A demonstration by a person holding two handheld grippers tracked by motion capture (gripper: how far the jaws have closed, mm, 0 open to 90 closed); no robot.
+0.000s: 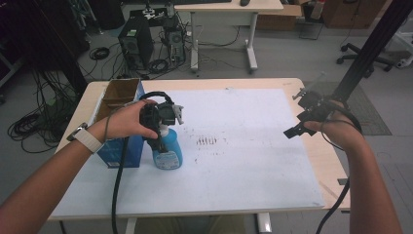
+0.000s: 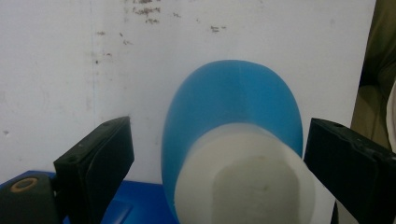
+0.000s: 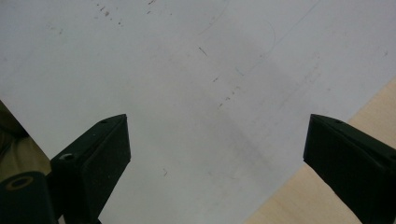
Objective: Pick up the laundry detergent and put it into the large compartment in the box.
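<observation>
Left gripper [image 2: 219,158] is straddling the bottle's [image 2: 233,140] white neck.
Jaws are standing open on either side, not yet pressing; bottle is standing upright beside the box [image 1: 117,102]. Right gripper [image 1: 311,114] is hovering open, well apart.

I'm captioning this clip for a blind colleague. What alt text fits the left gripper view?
A blue bottle with a white cap stands between the left gripper's two open black jaws, seen from above. Gaps show on both sides. Beneath lies a white mat with dark specks.
</observation>
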